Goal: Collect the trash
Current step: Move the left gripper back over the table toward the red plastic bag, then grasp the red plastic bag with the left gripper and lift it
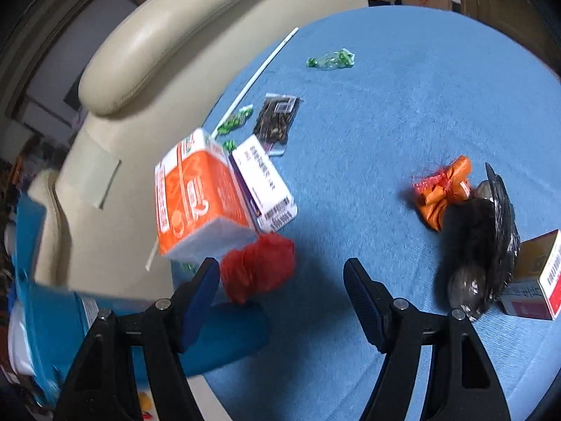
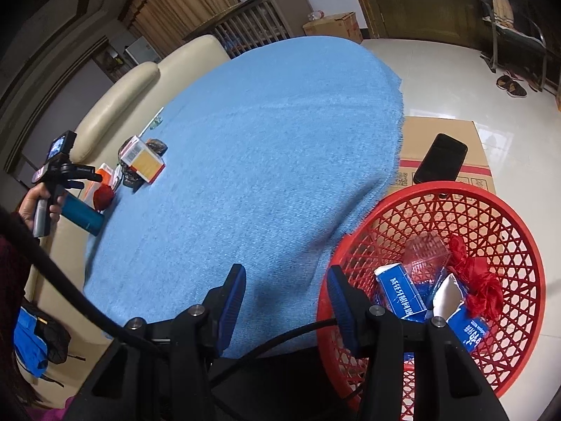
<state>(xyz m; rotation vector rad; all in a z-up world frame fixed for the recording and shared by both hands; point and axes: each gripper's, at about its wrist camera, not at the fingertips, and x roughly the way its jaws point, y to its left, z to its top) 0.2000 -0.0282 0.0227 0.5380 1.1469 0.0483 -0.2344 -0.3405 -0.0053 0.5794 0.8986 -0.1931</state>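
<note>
My left gripper hangs open over the left part of the blue-clothed table. A crumpled red plastic bag lies beneath it, close to the left finger, and neither pad touches it. An orange tissue pack and a white box sit just beyond. Farther out are a dark snack packet and green wrappers. To the right lie an orange net bag and a black plastic bag. My right gripper is open and holds nothing, beside the red basket.
The basket holds blue cartons, a clear plastic tub and a red bag. A phone lies on a cardboard box behind it. A blue cylinder lies at the table's left edge by a cream sofa. A hand grips the left tool.
</note>
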